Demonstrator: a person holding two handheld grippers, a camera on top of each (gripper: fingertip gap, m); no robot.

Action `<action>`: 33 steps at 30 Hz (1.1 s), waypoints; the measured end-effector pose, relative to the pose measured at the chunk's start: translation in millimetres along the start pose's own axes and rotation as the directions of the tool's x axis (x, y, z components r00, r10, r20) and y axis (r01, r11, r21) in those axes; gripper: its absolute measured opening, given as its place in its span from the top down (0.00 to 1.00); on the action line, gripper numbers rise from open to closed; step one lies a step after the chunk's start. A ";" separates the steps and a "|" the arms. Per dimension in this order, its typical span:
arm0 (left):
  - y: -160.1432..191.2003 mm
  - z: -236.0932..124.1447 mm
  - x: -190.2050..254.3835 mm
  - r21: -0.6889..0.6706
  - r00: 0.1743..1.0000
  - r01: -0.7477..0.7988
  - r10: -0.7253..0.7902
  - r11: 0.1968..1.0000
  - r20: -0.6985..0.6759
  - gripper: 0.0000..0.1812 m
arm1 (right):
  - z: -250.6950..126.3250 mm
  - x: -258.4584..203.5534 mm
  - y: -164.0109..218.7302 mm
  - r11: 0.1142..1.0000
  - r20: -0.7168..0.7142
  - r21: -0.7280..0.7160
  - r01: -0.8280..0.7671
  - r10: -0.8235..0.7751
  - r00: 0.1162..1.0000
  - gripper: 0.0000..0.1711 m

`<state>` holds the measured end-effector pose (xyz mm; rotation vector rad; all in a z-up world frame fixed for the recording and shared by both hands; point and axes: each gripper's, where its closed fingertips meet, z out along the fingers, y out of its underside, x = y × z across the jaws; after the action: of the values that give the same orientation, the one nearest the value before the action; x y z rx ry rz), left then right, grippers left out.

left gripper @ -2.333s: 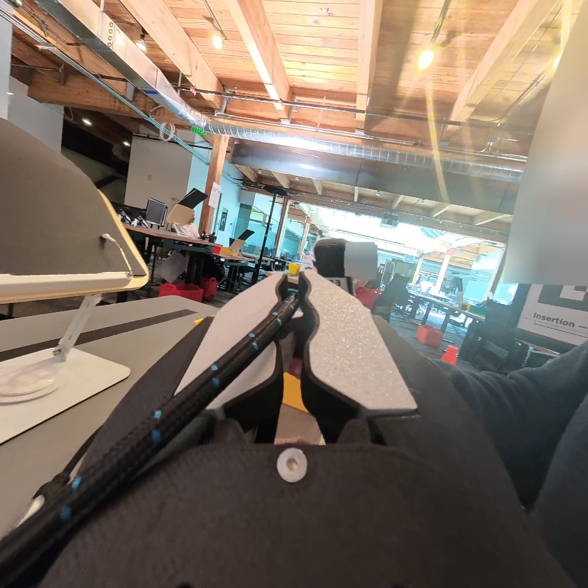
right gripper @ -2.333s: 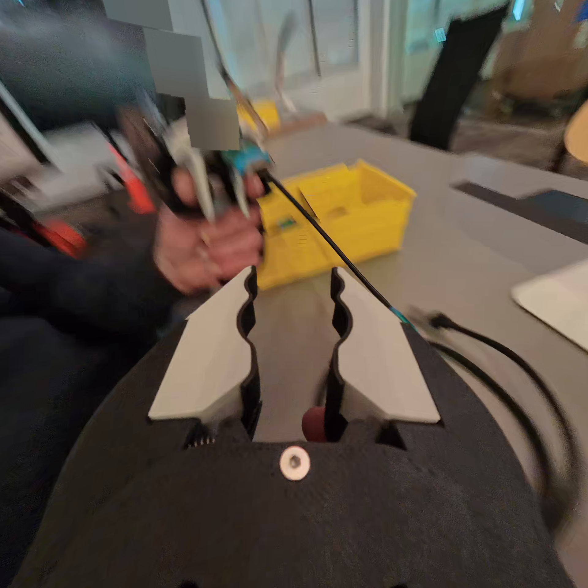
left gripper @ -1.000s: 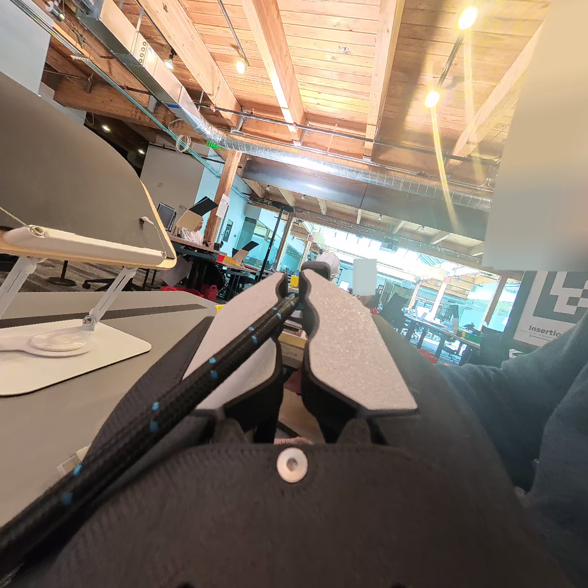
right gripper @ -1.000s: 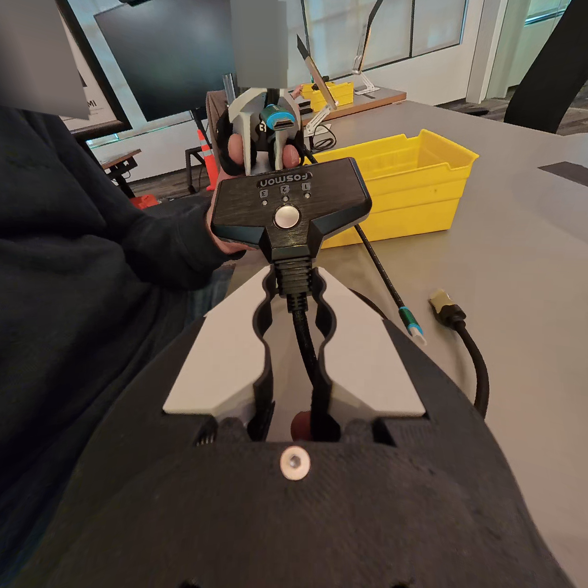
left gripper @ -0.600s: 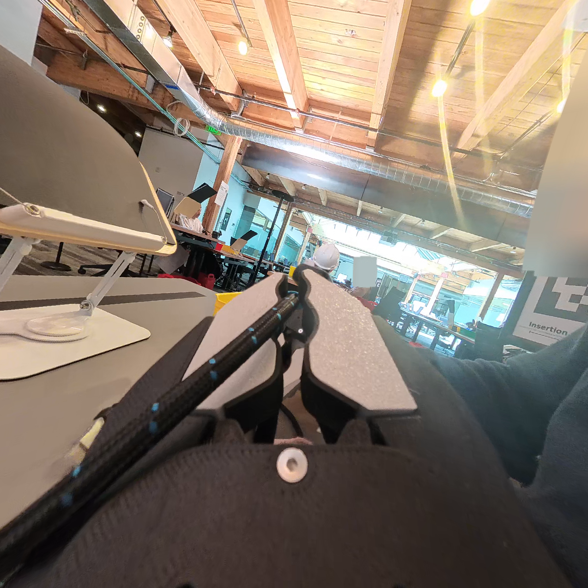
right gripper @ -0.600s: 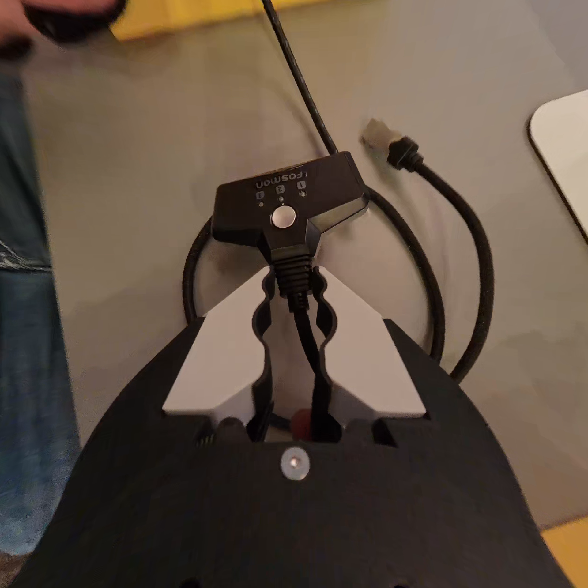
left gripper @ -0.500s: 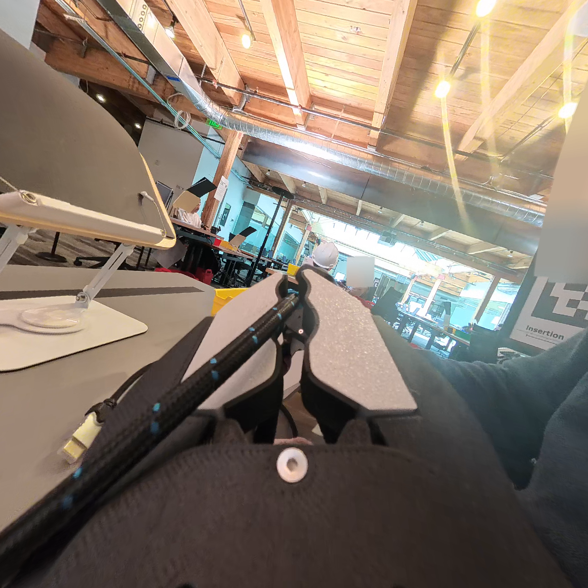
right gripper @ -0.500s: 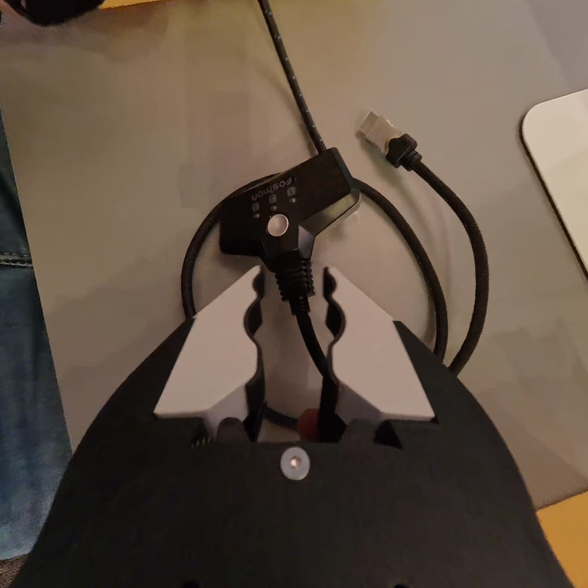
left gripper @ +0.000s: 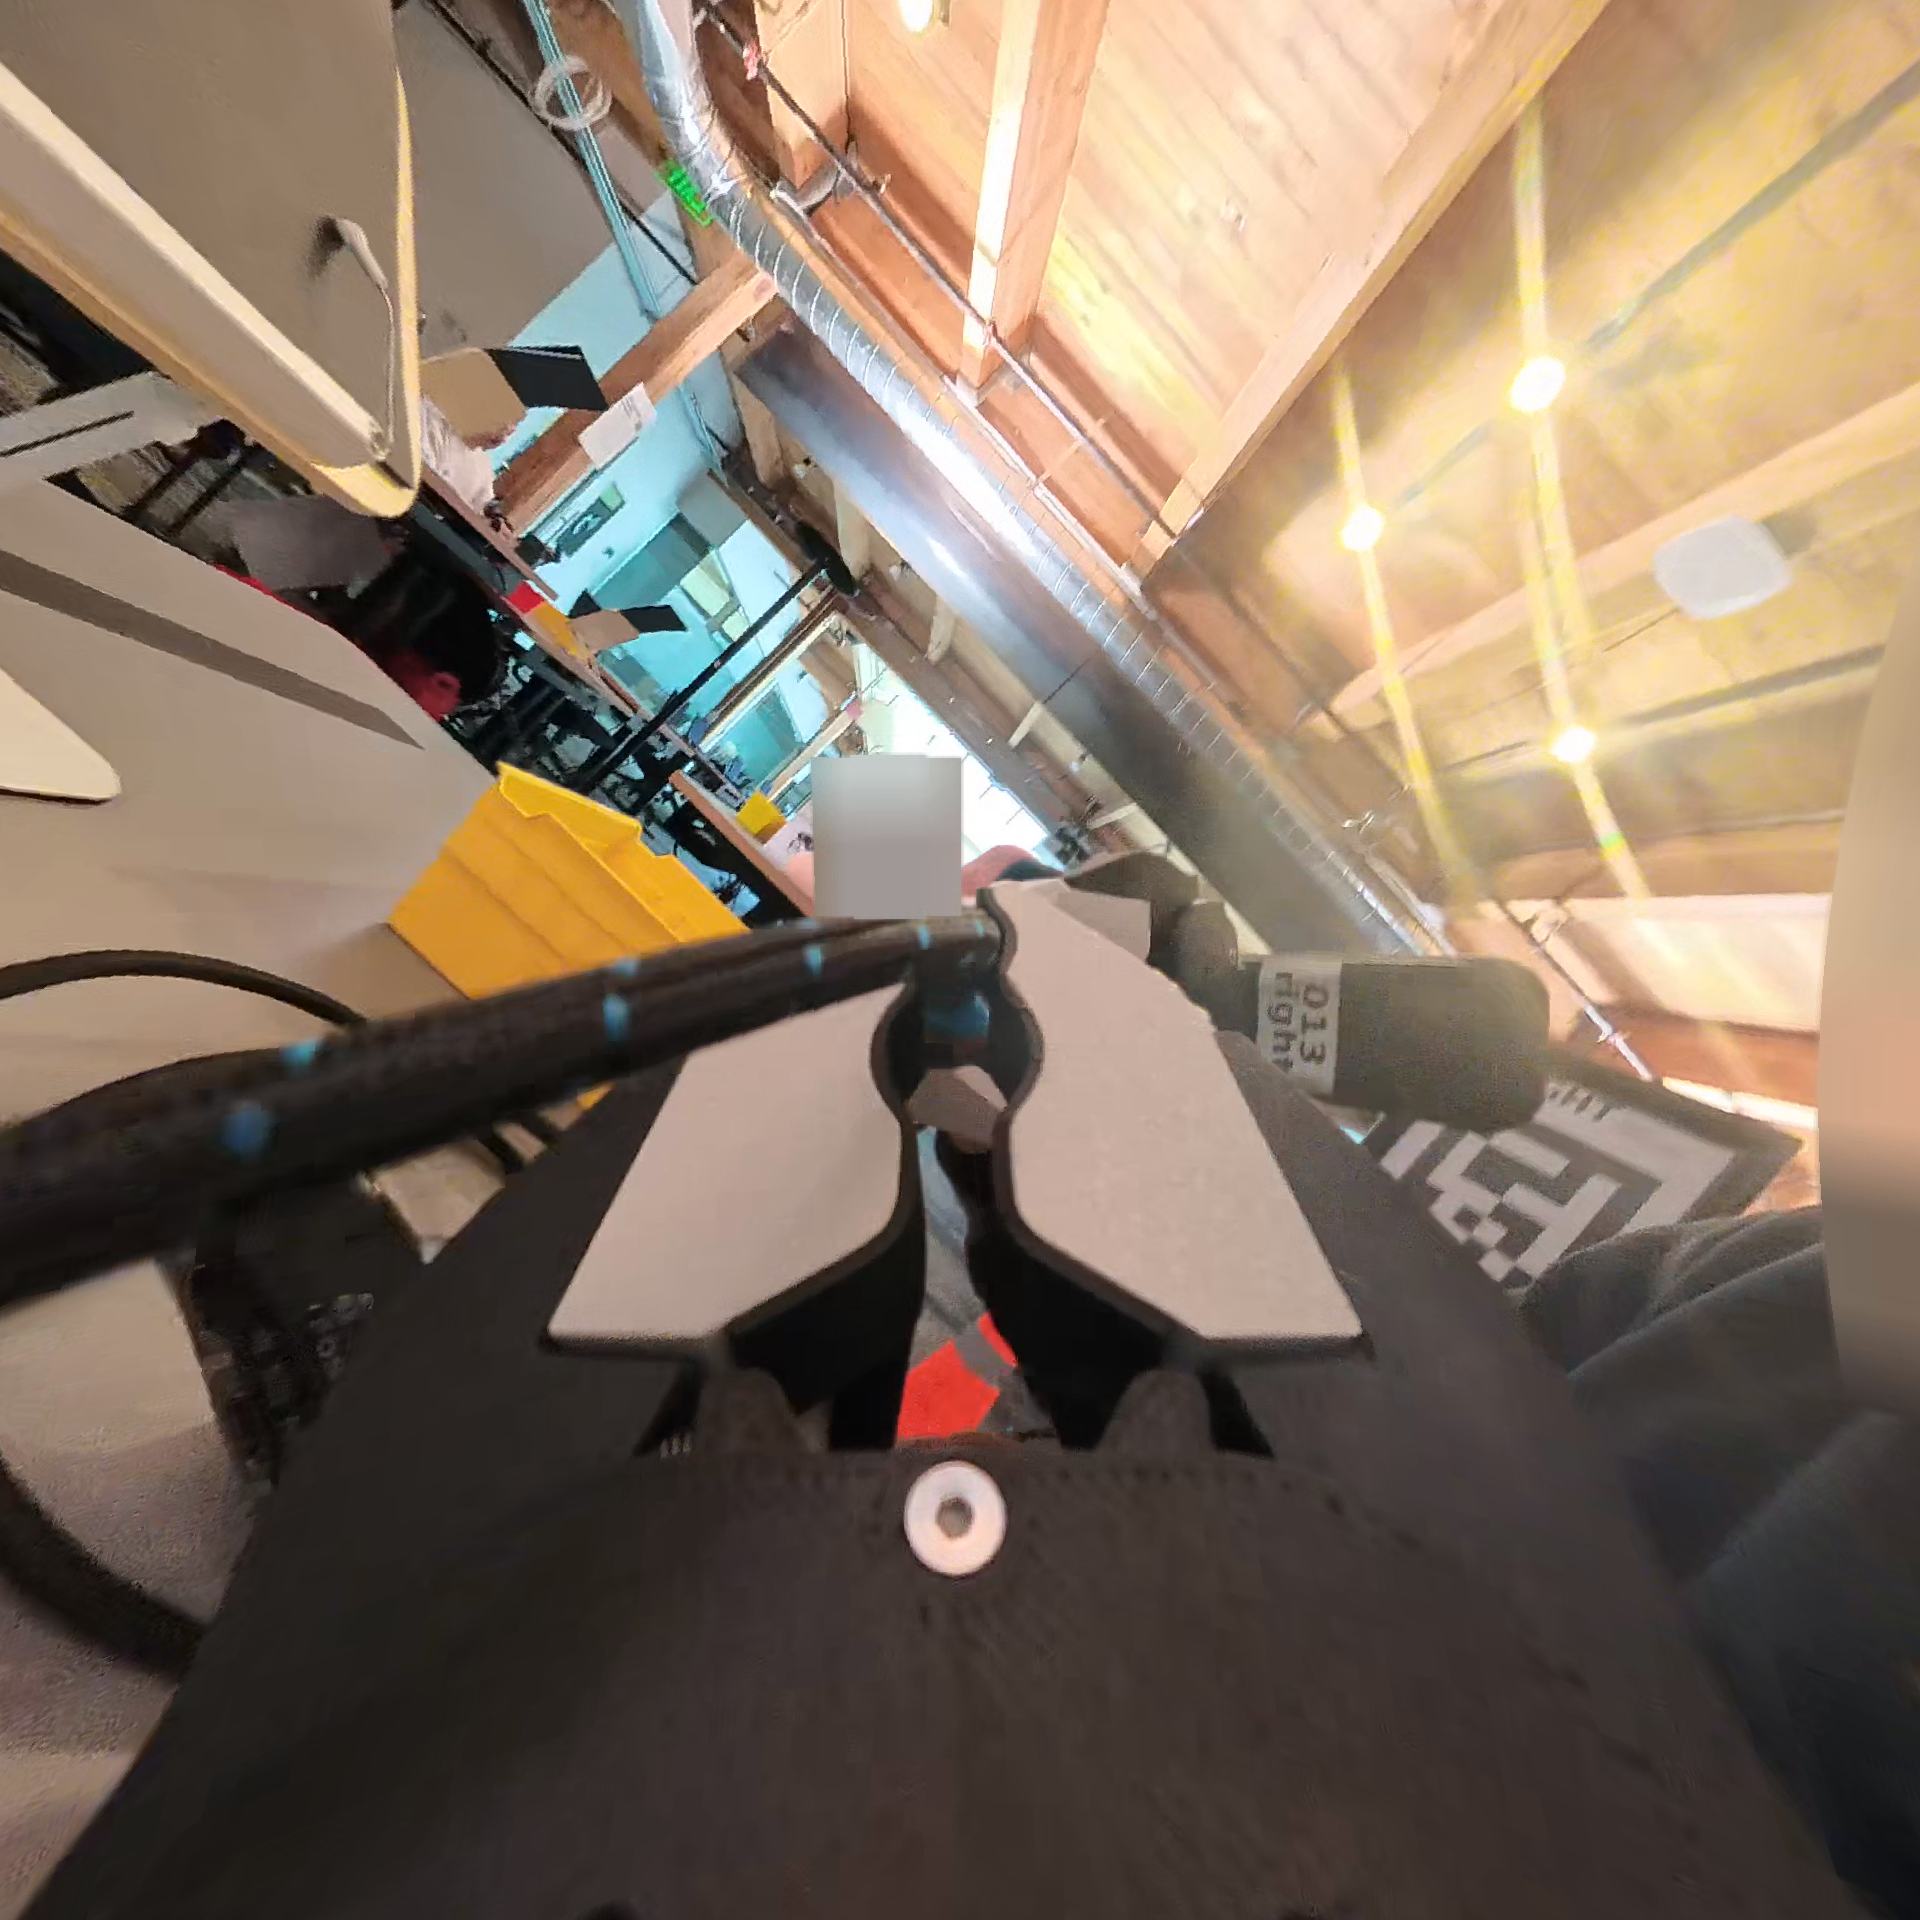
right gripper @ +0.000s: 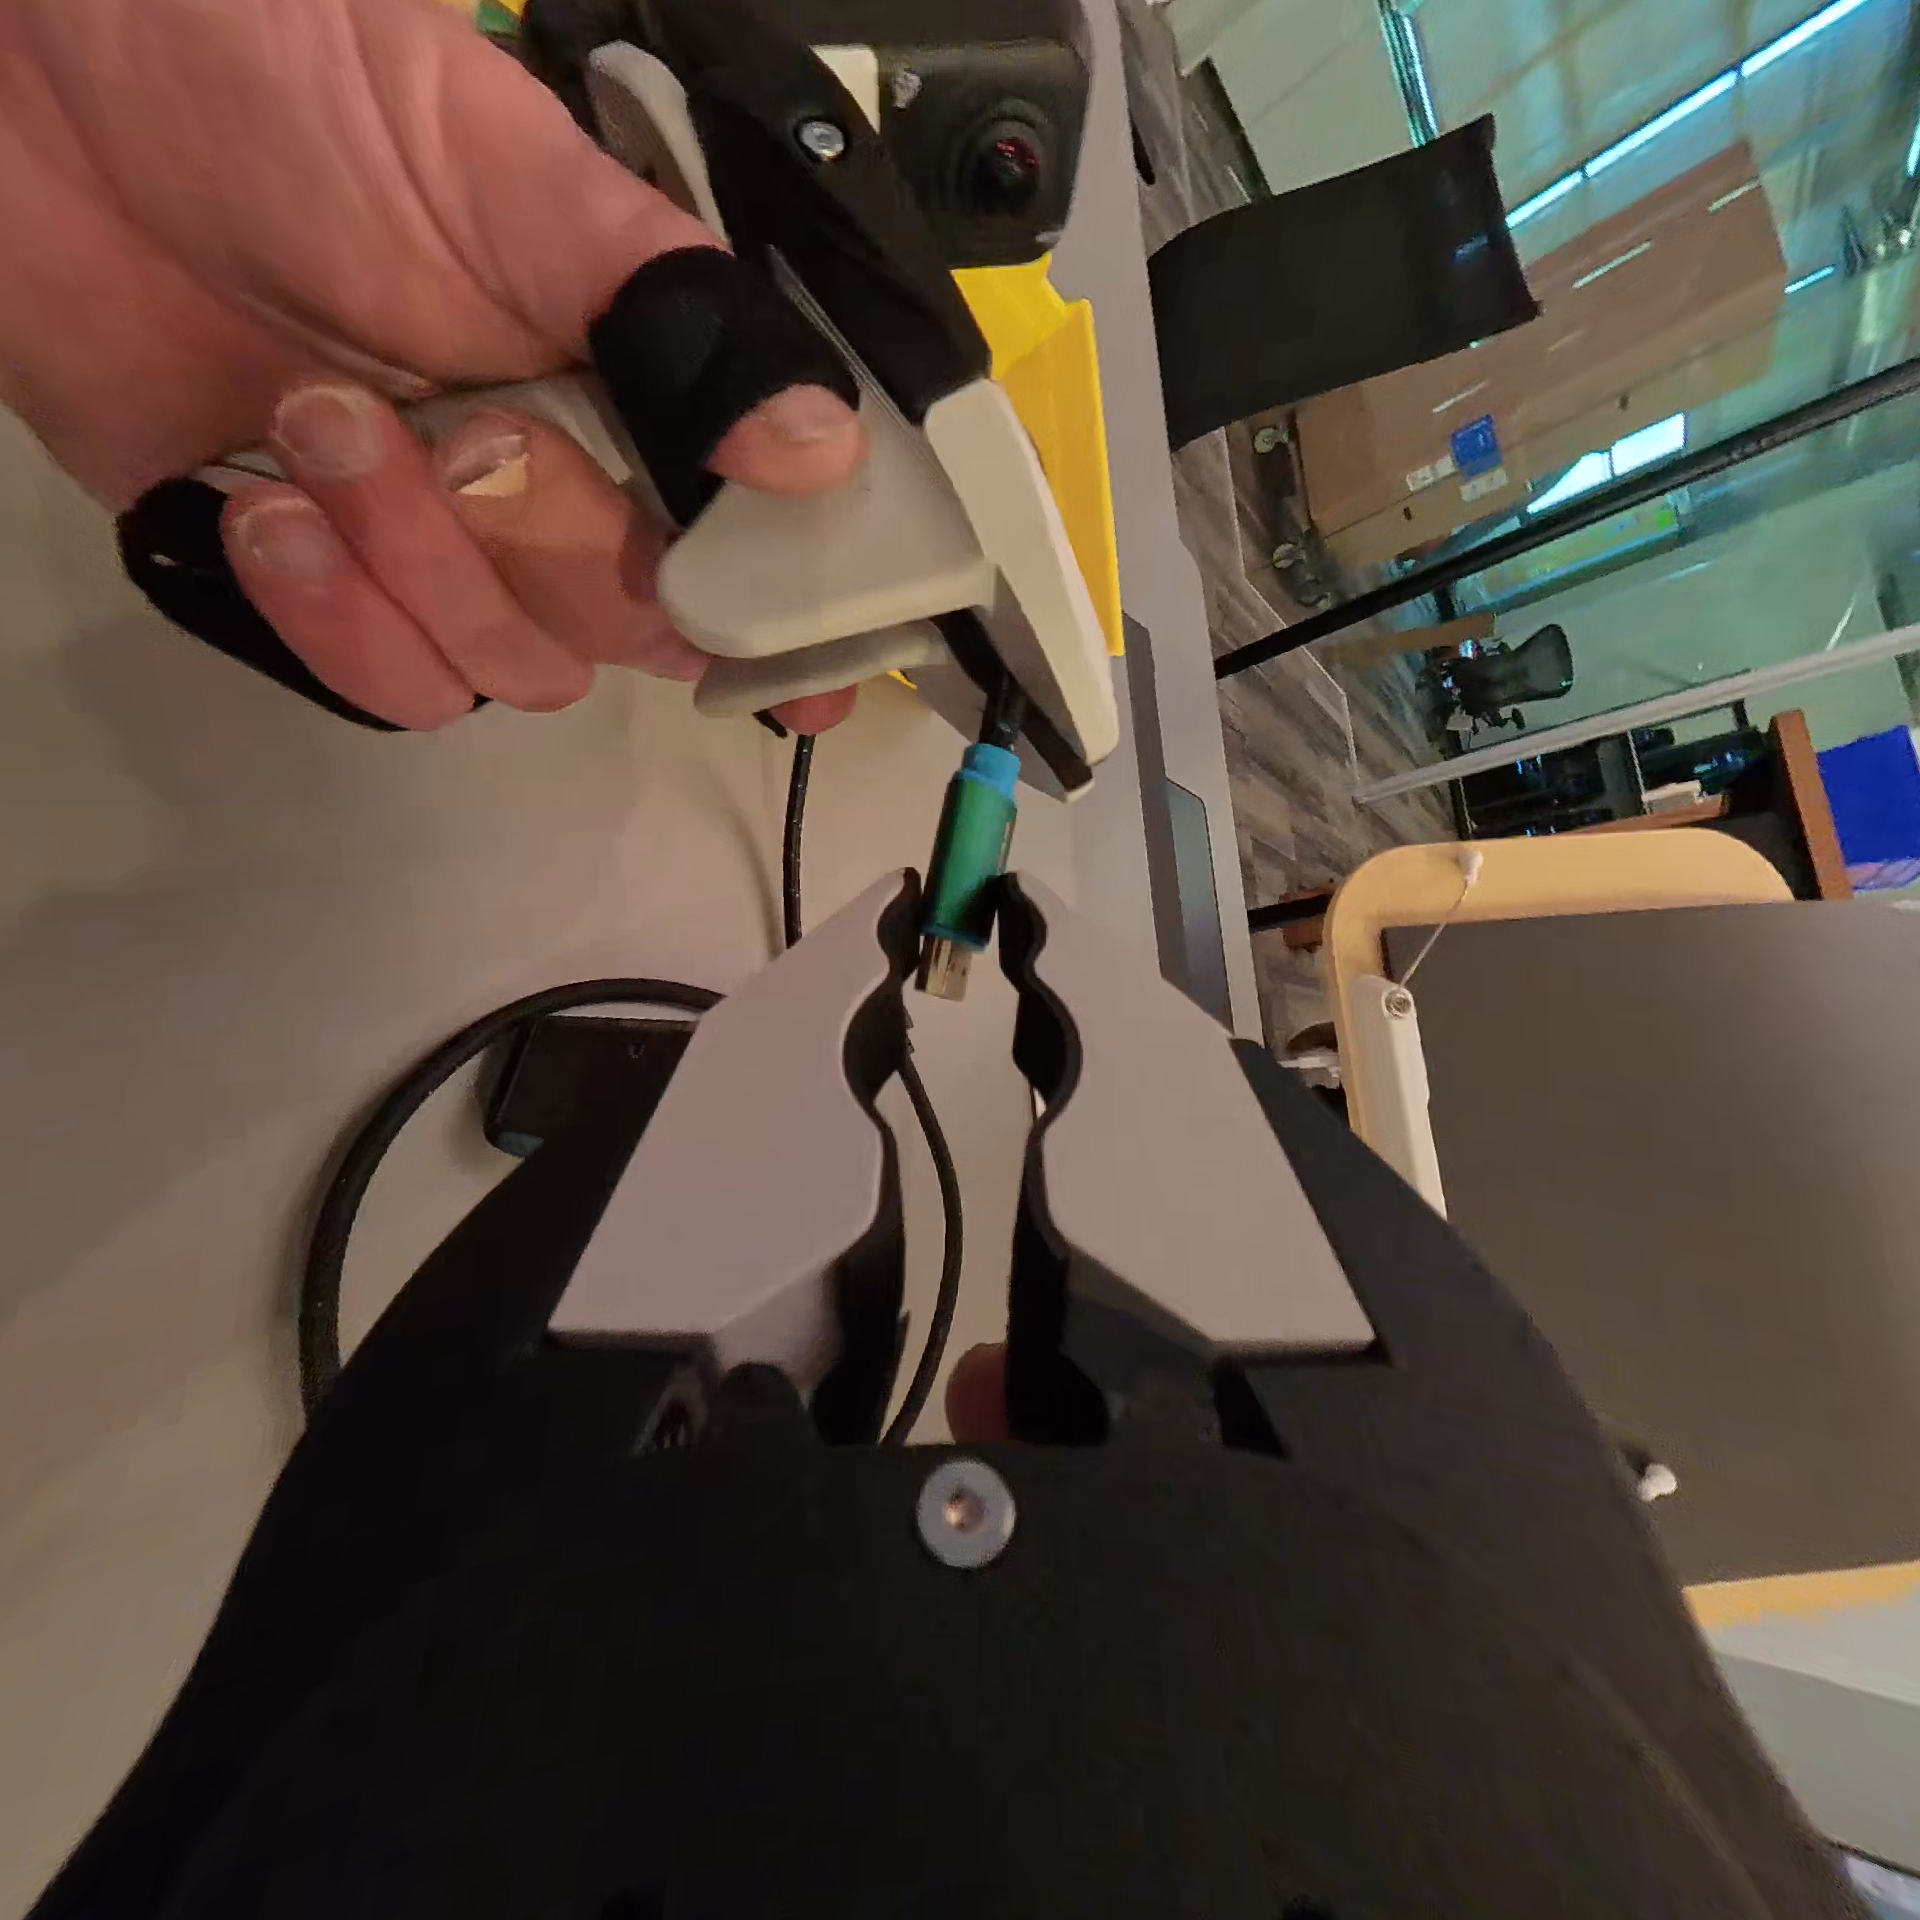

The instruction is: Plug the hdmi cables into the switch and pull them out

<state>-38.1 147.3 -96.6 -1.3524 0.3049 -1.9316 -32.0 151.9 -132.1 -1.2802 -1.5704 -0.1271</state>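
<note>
My left gripper (left gripper: 992,935) is shut on a black braided HDMI cable (left gripper: 520,1049) with blue flecks, just behind its plug. In the right wrist view a hand holds the left gripper (right gripper: 997,707) at the top, and the green-and-blue plug (right gripper: 961,883) hangs from it. My right gripper (right gripper: 958,904) is closed on that plug at its fingertips. Its black handle (left gripper: 1403,1029) shows past my left fingertips. The black switch (right gripper: 582,1081) lies on the grey table (right gripper: 312,883), half hidden behind my right gripper's left finger, with its own cable looped beside it (right gripper: 343,1195).
A yellow bin (right gripper: 1049,416) stands on the table behind the left gripper; it also shows in the left wrist view (left gripper: 540,883). A white laptop stand (right gripper: 1387,1049) with a grey panel stands to the right. A person's dark sleeve (left gripper: 1714,1403) is close on the right. Only a small space, under 4 cm, lies between the two pairs of fingers.
My right gripper let go of the switch, which now lies on the table, rose, and closed on the plug held by the left. My left gripper rolled, still holding the cable.
</note>
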 end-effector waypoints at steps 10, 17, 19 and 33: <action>10.3 6.4 16.0 -0.120 0.908 -0.415 0.419 0.902 0.004 0.85 | -36.7 28.1 -29.5 0.651 0.455 0.173 -0.739 0.613 0.646 0.95; -4.4 17.8 23.3 -0.073 0.856 -0.514 0.516 0.855 0.020 0.85 | -43.0 16.4 -20.3 0.312 0.704 -0.025 -0.950 0.680 0.205 0.94; -4.2 20.7 18.5 -0.074 0.893 -0.447 0.449 0.892 0.017 0.89 | -43.2 15.1 -17.0 0.285 0.712 -0.028 -0.958 0.679 0.181 0.94; -23.9 31.6 -1.3 -0.062 0.995 -0.021 0.027 0.998 0.100 0.97 | -27.3 54.0 16.8 0.999 -0.271 -0.036 0.014 -0.024 0.962 0.75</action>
<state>-20.3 171.6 -70.7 -1.4739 0.3322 -1.8405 5.1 176.6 -87.9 -1.2173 -1.3492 -0.3289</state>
